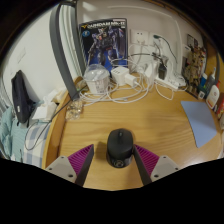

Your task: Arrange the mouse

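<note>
We hold the gripper [116, 163] with jaws apart around the black mouse [120, 147] near the desk's [165, 125] front edge, so closing comes next.

there is a single view, from a wide-angle camera riding on the claw [119, 163] and looking forward along its two fingers [72, 164], which rise into the bottom of the picture. it sits a little above the table [170, 135] and tilts down across it toward the back wall, where a poster [103, 42] stands. the mouse [120, 147] lies close ahead, between the fingertips. straight lines bow toward the rim.
</note>
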Demonstrator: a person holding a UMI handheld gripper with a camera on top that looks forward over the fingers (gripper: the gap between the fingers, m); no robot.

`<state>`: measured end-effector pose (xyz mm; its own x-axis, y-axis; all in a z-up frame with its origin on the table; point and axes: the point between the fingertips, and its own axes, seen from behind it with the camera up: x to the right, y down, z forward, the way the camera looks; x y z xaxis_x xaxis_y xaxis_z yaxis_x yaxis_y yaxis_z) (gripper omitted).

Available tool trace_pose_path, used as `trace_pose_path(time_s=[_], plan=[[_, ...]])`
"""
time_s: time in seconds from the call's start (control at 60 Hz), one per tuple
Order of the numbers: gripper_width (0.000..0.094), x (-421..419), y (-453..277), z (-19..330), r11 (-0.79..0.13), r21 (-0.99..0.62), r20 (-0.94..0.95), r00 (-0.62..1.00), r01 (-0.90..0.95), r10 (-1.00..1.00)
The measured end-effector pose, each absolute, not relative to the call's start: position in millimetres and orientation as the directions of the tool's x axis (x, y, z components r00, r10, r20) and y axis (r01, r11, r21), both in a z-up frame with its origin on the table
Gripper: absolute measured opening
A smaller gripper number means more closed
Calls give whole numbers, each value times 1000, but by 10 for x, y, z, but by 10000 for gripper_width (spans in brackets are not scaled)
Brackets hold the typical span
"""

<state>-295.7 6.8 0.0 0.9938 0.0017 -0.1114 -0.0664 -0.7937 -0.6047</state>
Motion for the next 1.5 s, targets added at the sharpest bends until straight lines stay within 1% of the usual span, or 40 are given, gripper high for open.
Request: trace_pose_path(time_s=[0.183,0.467,0.483,0.533,0.583,0.633,0.667,0.683,0.7,0.75,0.883,0.917,0.983,1.033,1.1,1.2,1.283,1.35,1.4,1.45,1.5], plan=[[789,-3114,377,-28,-796,-603,-116,993,-57,17],[751,-3210,354,-50,-810,-587,-103,992,2,77],[738,-3203,358,-55,-810,-587,-98,992,7,80],[540,-3168,355,-74,-812,-582,-66,993,41,97],[476,-3142,355,-73,-815,-576,-39,993,71,115],[435,-3110,365,-71,-820,-569,-35,995,57,93],[371,-3103,372,-69,-820,-570,-39,996,48,85],[369,-3100,377,-68,-818,-573,-37,996,49,86],[330,-3105,373,-67,-817,-574,-38,995,51,89],[300,-3113,391,-58,-808,-588,-50,995,41,86],[299,-3123,376,-29,-804,-587,-27,990,95,137],[301,-3152,377,65,-802,-591,-37,990,89,137],[298,-3118,462,440,-768,-637,-53,991,59,120],[300,-3012,535,860,-728,-683,-37,993,56,111],[301,-2799,684,1486,-660,-751,-48,997,8,67],[301,-2300,831,2346,-553,-832,-40,999,-31,4],[301,-1785,909,2858,-489,-871,-30,999,-47,-42],[302,-1338,940,3054,-461,-885,-24,996,-60,-82],[300,-966,965,3091,-453,-889,-17,994,-64,-108],[302,-614,970,3010,-462,-884,-5,991,-68,-135],[300,-218,973,2860,-494,-867,10,988,-68,-155]])
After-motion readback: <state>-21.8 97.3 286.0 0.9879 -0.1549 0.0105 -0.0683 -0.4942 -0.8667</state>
